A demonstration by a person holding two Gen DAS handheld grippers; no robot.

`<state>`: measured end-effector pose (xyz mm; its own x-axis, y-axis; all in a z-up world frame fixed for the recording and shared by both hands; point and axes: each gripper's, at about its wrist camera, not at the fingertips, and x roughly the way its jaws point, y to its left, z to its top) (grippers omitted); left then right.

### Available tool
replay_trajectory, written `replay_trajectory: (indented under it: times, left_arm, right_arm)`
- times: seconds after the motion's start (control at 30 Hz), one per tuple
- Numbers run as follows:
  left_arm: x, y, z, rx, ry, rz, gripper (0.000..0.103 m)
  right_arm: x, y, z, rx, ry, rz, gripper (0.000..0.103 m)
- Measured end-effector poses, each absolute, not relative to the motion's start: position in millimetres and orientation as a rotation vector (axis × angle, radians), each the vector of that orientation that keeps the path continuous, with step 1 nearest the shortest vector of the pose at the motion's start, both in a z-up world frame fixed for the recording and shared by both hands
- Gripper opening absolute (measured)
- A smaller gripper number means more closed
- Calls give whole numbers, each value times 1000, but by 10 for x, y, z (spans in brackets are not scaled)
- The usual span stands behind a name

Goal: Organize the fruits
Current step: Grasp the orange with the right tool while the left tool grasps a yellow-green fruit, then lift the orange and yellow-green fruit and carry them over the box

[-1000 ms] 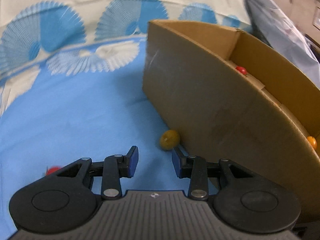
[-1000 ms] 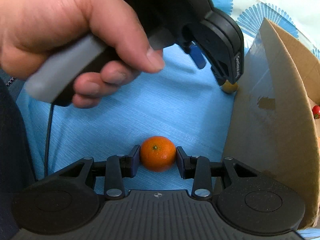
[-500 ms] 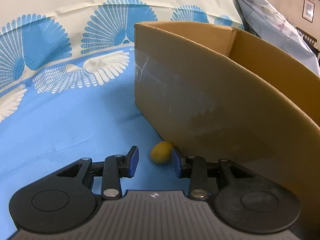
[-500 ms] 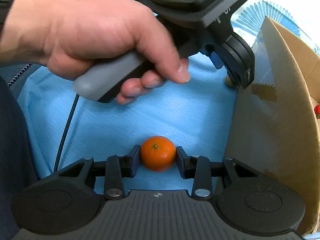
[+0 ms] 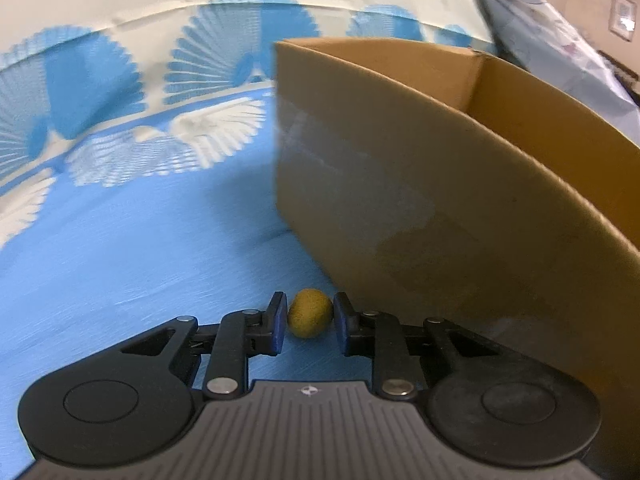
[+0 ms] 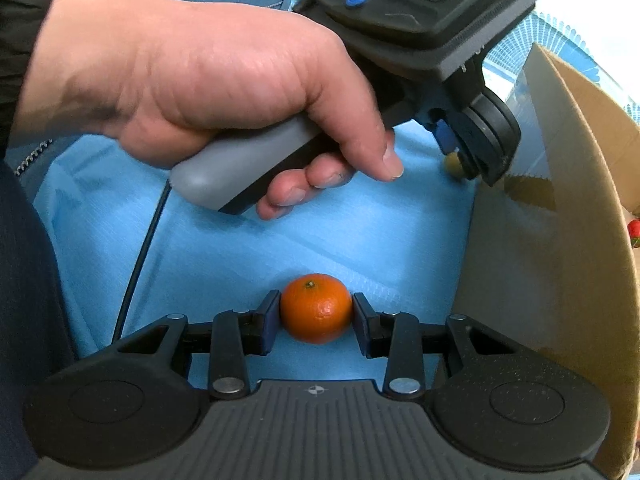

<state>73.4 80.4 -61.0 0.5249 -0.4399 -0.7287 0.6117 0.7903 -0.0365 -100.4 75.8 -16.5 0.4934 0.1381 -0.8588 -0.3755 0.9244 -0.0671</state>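
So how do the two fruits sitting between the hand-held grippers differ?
The round orange tangerine is bright, glossy and larger, filling the right hand-held gripper. The olive-yellow oval fruit is dull, smaller, with slight gaps to the left hand-held gripper. It lies nearer the brown cardboard box. Both rest on the blue cloth.

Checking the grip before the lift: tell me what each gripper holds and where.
The right gripper pinches the orange across its sides. The left gripper brackets the small yellow-green fruit; contact cannot be told.
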Motion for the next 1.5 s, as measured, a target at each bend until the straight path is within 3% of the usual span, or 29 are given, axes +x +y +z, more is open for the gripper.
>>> replay_trajectory:
  times: [0.47, 0.67, 1.07, 1.5]
  left_arm:
    - [532, 1269, -418, 122, 1106, -371, 28]
    - [551, 1182, -531, 142, 1136, -371, 28]
    - [583, 1097, -460, 156, 1037, -345, 28]
    - [-75, 1755, 496, -137, 626, -174, 27]
  right_arm:
    - [-1049, 870, -107, -265, 994, 297, 39]
    - [-963, 829, -125, -258, 1022, 300, 39]
    - [-872, 840, -118, -255, 1024, 303, 39]
    - [-1134, 804, 365, -179, 784, 278, 39]
